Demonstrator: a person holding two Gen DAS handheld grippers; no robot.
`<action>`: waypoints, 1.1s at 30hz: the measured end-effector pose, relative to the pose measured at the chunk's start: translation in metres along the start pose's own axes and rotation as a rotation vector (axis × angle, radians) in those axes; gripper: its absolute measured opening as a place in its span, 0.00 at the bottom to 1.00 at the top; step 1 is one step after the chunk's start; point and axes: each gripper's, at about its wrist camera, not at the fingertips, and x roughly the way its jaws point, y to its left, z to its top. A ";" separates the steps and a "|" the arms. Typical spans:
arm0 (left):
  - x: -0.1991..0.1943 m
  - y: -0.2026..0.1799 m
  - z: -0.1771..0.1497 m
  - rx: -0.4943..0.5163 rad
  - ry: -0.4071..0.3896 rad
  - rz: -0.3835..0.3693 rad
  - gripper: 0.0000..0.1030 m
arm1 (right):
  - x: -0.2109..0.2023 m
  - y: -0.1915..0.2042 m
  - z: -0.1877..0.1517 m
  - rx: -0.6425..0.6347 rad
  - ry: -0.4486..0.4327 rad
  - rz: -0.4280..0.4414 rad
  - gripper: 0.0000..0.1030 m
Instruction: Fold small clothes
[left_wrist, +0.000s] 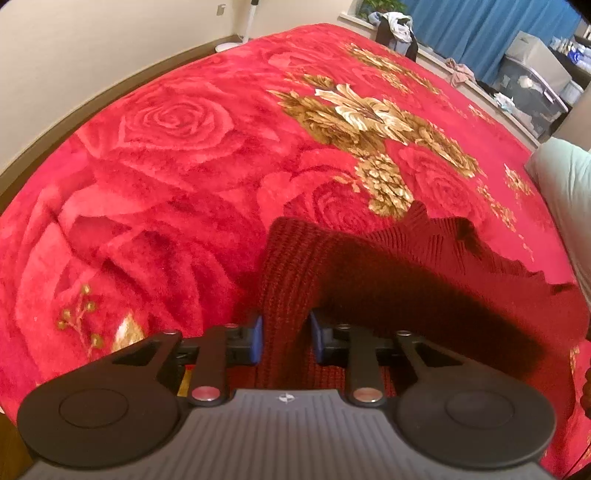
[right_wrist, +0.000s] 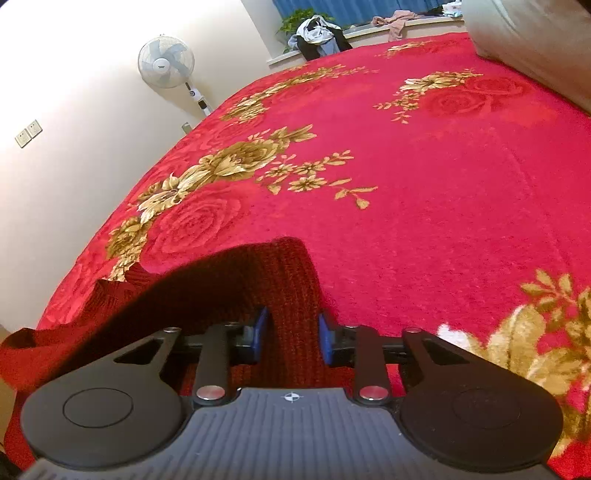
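Both tongs, left (left_wrist: 286, 338) and right (right_wrist: 291, 338), are pinched shut on corners of a dark red knit sweater (left_wrist: 388, 266) near the bed's (left_wrist: 166, 177) front edge. It sags unfolded between them, so I judge folding barely begun.

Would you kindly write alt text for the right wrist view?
The right tongs pinch a strip of dark red knit garment lifted off a red blanket patterned with gold flowers. A standing fan stands against the cream wall behind.
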 end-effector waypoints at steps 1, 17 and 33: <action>0.000 0.000 0.000 0.001 0.000 -0.001 0.21 | 0.000 0.001 0.000 -0.003 0.001 0.002 0.16; -0.049 -0.004 0.005 0.037 -0.318 0.009 0.12 | -0.055 0.037 0.011 -0.113 -0.374 0.055 0.10; -0.050 0.018 -0.020 -0.085 -0.098 0.004 0.37 | -0.051 0.007 -0.003 0.072 0.038 -0.067 0.35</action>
